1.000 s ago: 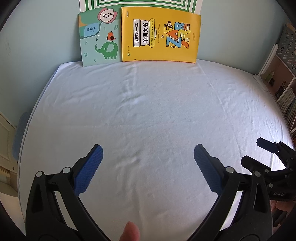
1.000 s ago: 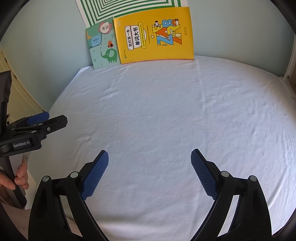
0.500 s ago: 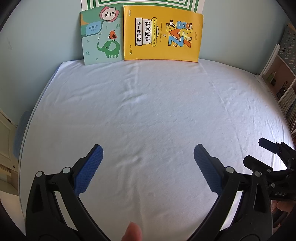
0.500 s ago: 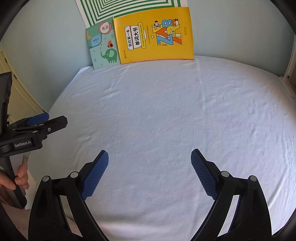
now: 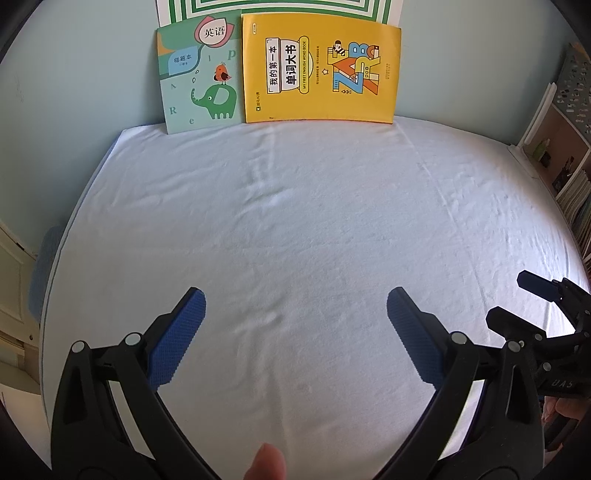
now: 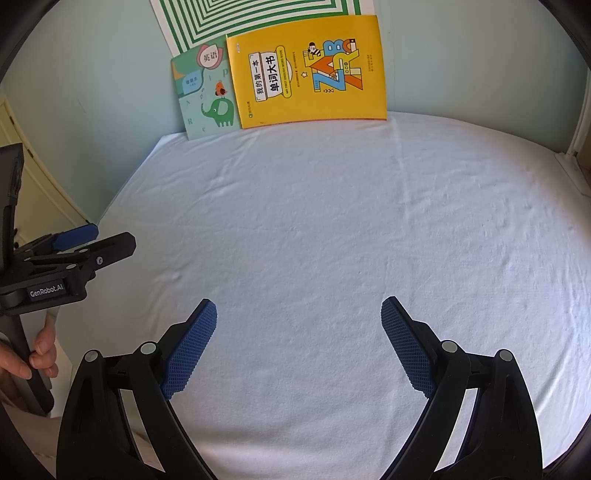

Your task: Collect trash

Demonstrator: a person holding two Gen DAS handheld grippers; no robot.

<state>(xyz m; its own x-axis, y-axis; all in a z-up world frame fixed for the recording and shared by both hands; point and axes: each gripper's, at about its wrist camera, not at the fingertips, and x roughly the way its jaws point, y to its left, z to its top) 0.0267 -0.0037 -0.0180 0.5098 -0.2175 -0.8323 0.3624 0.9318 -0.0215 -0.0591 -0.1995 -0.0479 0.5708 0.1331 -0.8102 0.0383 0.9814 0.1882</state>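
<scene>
With no trash being shown on the white-sheeted bed (image 5: 295, 221), both the left gripper (image 5: 295, 325) and the right gripper (image 6: 299, 332) are being held wide and empty (start pose), so trash is first being called for.

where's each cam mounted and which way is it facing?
Left wrist: on the left gripper, angled down over the white sheet toward the wall; open blue pads, a fingertip, right gripper at right edge.
Right wrist: on the right gripper, same heading; open pads, left gripper and hand at left.
Shared: sheet, yellow book, green book, striped poster.
</scene>
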